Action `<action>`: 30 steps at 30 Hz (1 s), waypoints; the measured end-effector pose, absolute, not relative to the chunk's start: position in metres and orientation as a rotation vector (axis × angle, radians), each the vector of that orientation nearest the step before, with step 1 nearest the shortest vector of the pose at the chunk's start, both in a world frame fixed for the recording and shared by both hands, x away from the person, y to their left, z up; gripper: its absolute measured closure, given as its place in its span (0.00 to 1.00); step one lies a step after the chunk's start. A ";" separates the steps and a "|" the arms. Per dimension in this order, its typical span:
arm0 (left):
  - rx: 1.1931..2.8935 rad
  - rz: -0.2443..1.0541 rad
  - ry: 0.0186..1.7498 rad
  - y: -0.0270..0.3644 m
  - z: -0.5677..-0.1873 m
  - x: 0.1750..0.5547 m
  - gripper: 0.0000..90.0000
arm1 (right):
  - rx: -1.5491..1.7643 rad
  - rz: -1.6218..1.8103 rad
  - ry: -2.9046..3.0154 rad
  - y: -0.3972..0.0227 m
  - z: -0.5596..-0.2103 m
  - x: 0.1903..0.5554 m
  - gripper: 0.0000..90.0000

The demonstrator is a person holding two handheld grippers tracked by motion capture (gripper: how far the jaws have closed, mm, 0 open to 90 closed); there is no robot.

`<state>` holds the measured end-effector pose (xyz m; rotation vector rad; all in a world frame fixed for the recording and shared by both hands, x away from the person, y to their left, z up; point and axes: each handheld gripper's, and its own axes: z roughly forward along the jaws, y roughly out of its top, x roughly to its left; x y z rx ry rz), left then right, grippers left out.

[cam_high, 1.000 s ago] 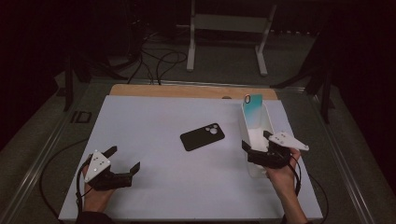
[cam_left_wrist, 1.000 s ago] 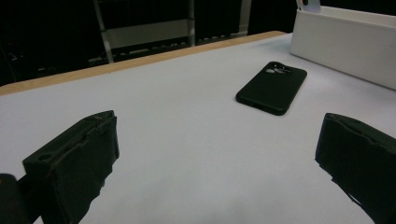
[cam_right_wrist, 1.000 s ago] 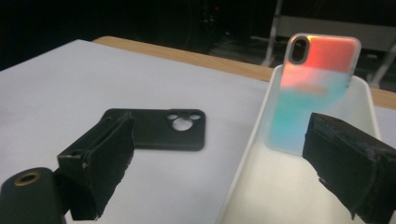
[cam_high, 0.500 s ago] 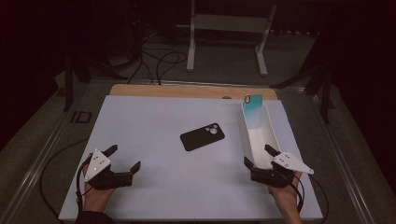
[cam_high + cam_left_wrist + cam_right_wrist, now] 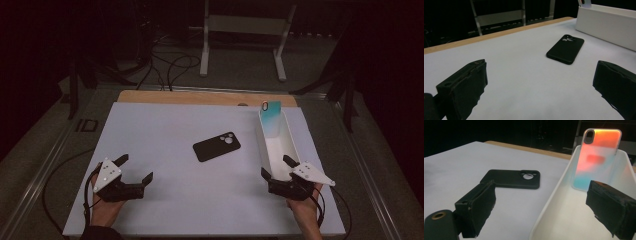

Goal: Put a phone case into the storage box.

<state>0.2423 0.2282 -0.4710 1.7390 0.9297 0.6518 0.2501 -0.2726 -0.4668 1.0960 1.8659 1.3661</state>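
White tabletop (image 5: 165, 135) holds an unbranded black phone case (image 5: 216, 146); both claws gape empty.

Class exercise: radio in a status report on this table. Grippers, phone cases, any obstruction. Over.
Left hand-held gripper open. Right hand-held gripper open at white bin. Black phone case flat mid-table; coloured case leaning inside bin. No obstruction seen.

Dim, murky surroundings; soft focus

A black phone case (image 5: 216, 146) is seen lying flat, camera cut-out uppermost, ahead of the left gripper's (image 5: 134, 175) spread jaws. A translucent orange-to-teal case (image 5: 597, 157) is stood upright against the far end of a white bin (image 5: 290, 150), beyond the right gripper's (image 5: 278, 171) parted jaws.
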 end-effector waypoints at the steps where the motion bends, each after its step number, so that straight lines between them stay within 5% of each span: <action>1: 1.738 0.650 0.929 0.227 -0.470 0.243 0.00 | 1.097 1.366 1.865 -0.272 -0.467 0.251 0.10; 30: 1.782 0.560 0.852 0.175 -0.441 0.305 0.00 | 1.117 1.388 1.871 -0.274 -0.470 0.256 0.10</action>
